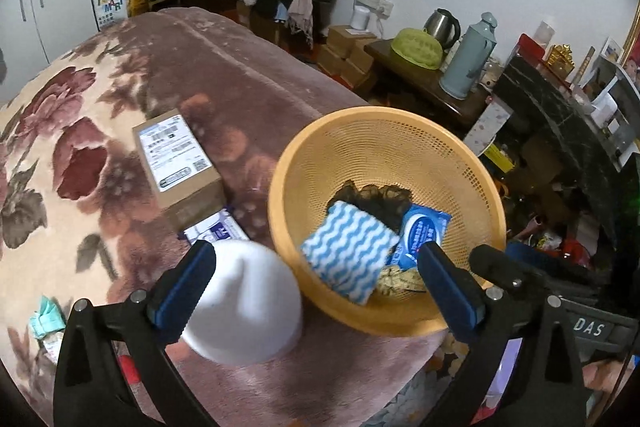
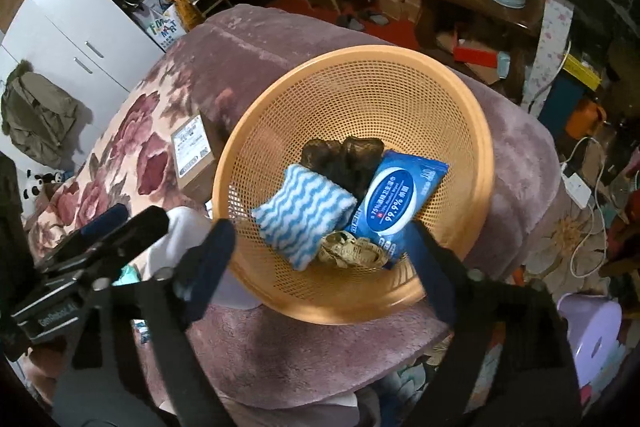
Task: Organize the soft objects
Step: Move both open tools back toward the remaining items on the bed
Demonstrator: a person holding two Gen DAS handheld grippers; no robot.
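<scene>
Both hand-held grippers released over the basket on the bed

The left hand-held gripper point(image 1: 316, 263) stands spread wide with nothing pinched; a white rounded soft object point(image 1: 244, 303) lies on the pink floral plush blanket point(image 1: 256, 99) just beside its left finger. The right hand-held gripper point(image 2: 320, 247) is likewise spread wide and grips nothing, above the round orange perforated plastic basket point(image 2: 472, 131). Inside the basket lie a blue-and-white wavy-striped sponge cloth point(image 2: 304, 215), a blue pack of wet wipes point(image 2: 396, 203), a dark lacy fabric point(image 2: 344, 159) and a small tan crumpled item point(image 2: 352, 251).
</scene>
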